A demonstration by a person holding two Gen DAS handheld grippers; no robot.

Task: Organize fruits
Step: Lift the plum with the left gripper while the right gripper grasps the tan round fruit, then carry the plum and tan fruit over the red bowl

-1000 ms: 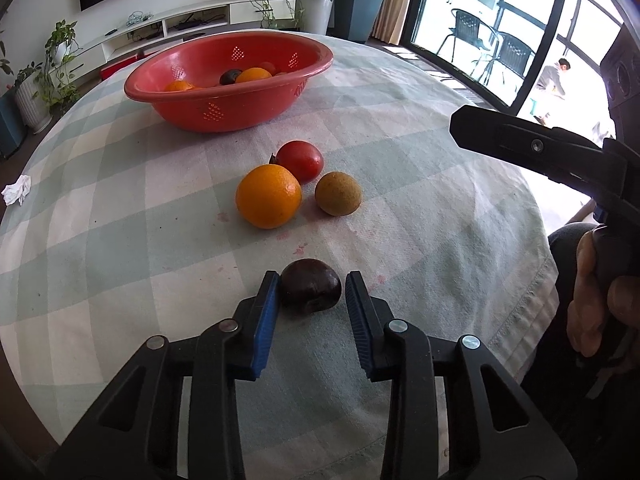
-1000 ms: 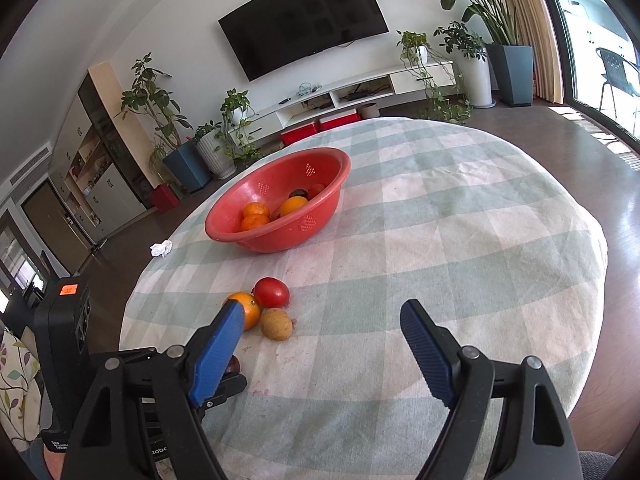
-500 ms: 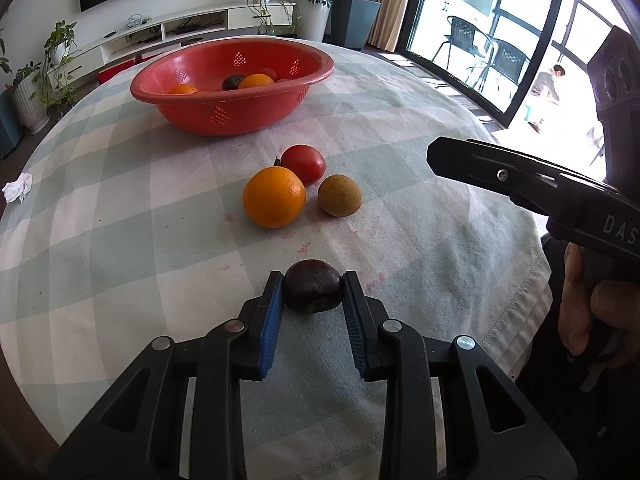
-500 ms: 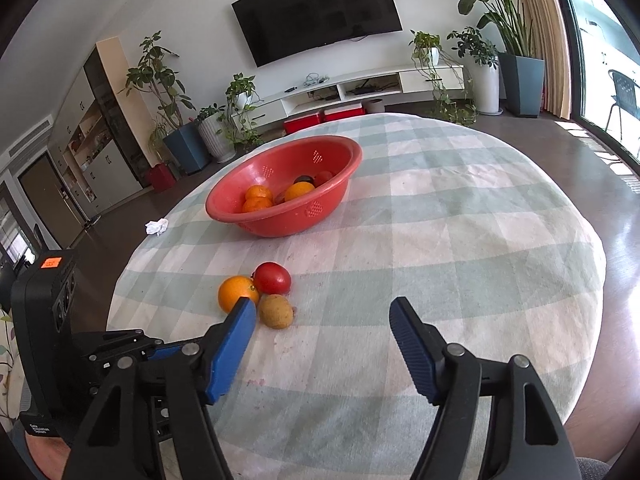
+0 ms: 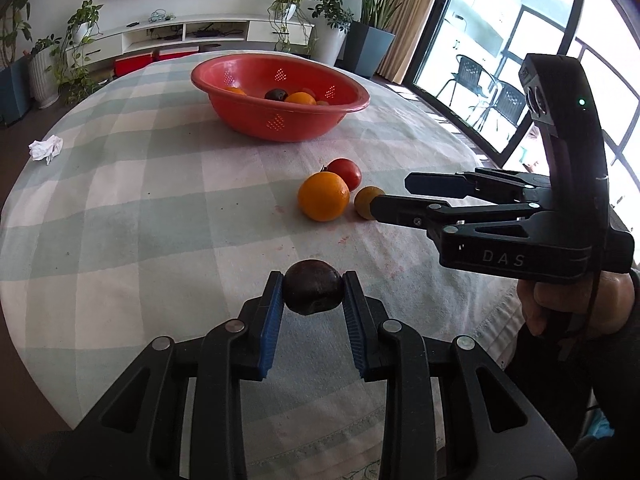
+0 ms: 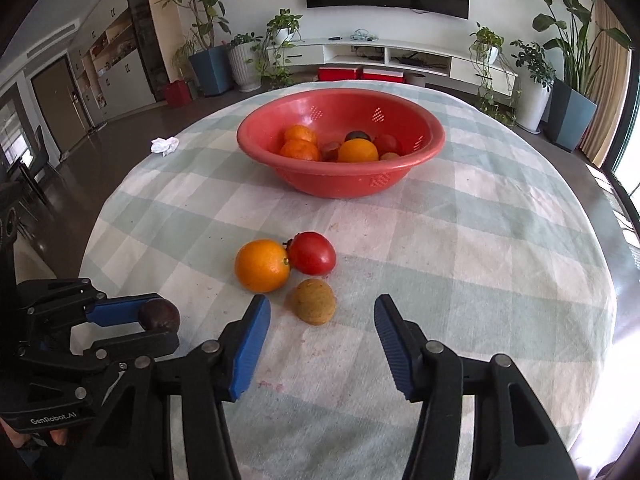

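Note:
My left gripper (image 5: 313, 292) is shut on a dark purple fruit (image 5: 313, 292), lifted a little off the cloth; it also shows at the left in the right wrist view, the dark fruit (image 6: 159, 315) pinched between blue pads. My right gripper (image 6: 322, 312) points down at a brownish kiwi-like fruit (image 6: 313, 301) that lies just ahead of its jaws; the jaws are closing, and the pads are not touching it. An orange (image 6: 262, 265) and a red tomato (image 6: 312, 253) lie just beyond. The red bowl (image 6: 400, 172) holds several fruits.
A round table with a pale checked cloth (image 6: 480, 240) carries everything. A crumpled white tissue (image 6: 165, 145) lies near its far left edge. The right gripper's body (image 5: 520, 240) and a hand fill the right side of the left wrist view.
My left gripper closed on the dark fruit and raised it slightly. My right gripper swung left over the brownish fruit, rolled level, and its jaws narrowed.

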